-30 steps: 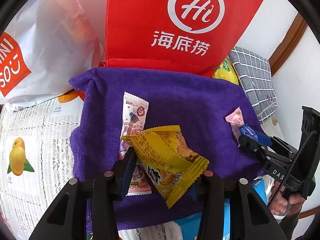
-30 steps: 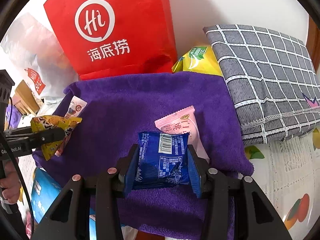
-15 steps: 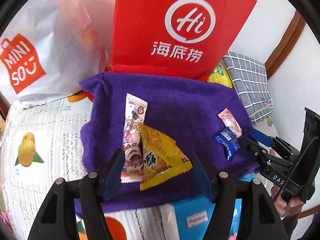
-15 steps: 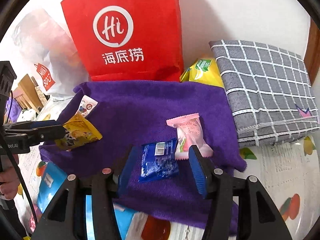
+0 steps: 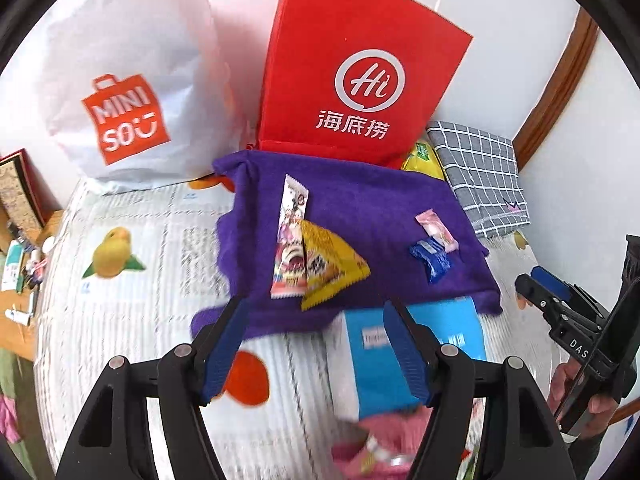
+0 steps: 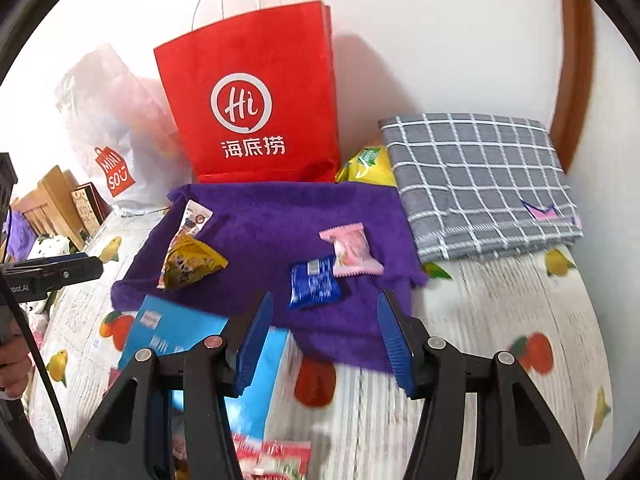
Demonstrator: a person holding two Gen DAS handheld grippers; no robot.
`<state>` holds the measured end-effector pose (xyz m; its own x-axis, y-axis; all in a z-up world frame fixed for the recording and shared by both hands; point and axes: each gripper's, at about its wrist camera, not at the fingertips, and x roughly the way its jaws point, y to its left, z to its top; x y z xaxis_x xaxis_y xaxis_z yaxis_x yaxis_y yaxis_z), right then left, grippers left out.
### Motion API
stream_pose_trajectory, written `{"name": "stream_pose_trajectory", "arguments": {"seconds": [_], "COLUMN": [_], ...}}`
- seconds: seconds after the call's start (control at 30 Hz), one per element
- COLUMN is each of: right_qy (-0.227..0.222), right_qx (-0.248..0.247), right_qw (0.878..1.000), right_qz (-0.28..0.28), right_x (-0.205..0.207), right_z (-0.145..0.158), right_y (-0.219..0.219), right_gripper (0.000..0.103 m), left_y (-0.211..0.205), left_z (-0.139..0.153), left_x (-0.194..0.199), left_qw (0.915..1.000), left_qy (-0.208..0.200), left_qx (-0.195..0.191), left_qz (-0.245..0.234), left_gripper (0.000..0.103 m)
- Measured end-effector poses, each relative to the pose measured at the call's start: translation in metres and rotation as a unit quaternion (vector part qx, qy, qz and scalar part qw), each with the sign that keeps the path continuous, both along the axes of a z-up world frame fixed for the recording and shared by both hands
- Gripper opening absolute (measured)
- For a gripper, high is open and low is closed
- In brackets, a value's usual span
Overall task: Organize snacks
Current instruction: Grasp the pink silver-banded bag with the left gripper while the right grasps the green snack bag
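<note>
- The left gripper (image 5: 314, 346) is standing wide apart with nothing between its jaws; the yellow packet (image 5: 330, 266) and the long white stick packet (image 5: 291, 238) are lying just ahead of its tips, touching each other on the purple towel (image 5: 360, 200).
- The right gripper (image 6: 326, 334) is hanging open and empty; the blue packet (image 6: 314, 282) is sitting just beyond its fingertips, the pink packet (image 6: 352, 250) overlapping it farther out.
- These packets are looking light, crinkly and slippery, so pinching across the flat middle is probably safest.
</note>
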<state>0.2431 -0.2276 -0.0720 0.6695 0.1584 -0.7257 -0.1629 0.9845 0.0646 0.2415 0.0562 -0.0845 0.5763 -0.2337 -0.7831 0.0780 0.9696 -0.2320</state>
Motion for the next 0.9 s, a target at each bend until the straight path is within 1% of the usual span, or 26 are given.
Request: {"name": "stream_pose_trajectory", "arguments": {"seconds": [0.07,0.17,0.37,0.6,0.67,0.7,0.83,0.9], "right_qy": [-0.004,0.005,0.037,0.052,0.057,0.058,0.055,0.057], "right_qx": [-0.003,0.002,0.013,0.037,0.04,0.044,0.061,0.059], "right_qw": [1.0,1.0,0.999,0.998,0.998,0.997,0.996,0.996], "right_qz": [-0.011,-0.008,0.003,0.011,0.012,0.013,0.023,0.029], "right_x": [-0.015,-0.038,-0.089,-0.145,-0.156,-0.163,-0.185,-0.193], "right_z": [0.002,0.003,-0.01,-0.029,-0.033,-0.035,-0.042,-0.048], "right_y": [-0.002,-0.005,-0.008,-0.013,-0.013,-0.012,-0.008,-0.003], "right_gripper": [0.054,0.054,0.054,0.055,0.057,0.06,0.067,0.067], "left_y": [0.003,0.005,0.001,-0.004,-0.005,-0.005,-0.008,-0.009], "left_z": [0.003,0.004,0.001,-0.001,-0.001,0.0,0.001,0.001], "left_x": [-0.015,-0.035,-0.067,-0.096,-0.104,-0.107,-0.118,-0.12], "left_qw": [1.0,0.9999,0.9998,0.9996,0.9995,0.9994,0.9991,0.999], "left_qy": [-0.005,-0.008,-0.01,-0.014,-0.017,-0.018,-0.024,-0.024], "left_qx": [0.0,-0.007,-0.017,-0.023,-0.026,-0.028,-0.032,-0.034], "left_qz": [0.004,0.007,0.005,-0.005,-0.007,-0.009,-0.013,-0.014], "left_gripper": [0.069,0.07,0.07,0.071,0.071,0.071,0.071,0.071]}}
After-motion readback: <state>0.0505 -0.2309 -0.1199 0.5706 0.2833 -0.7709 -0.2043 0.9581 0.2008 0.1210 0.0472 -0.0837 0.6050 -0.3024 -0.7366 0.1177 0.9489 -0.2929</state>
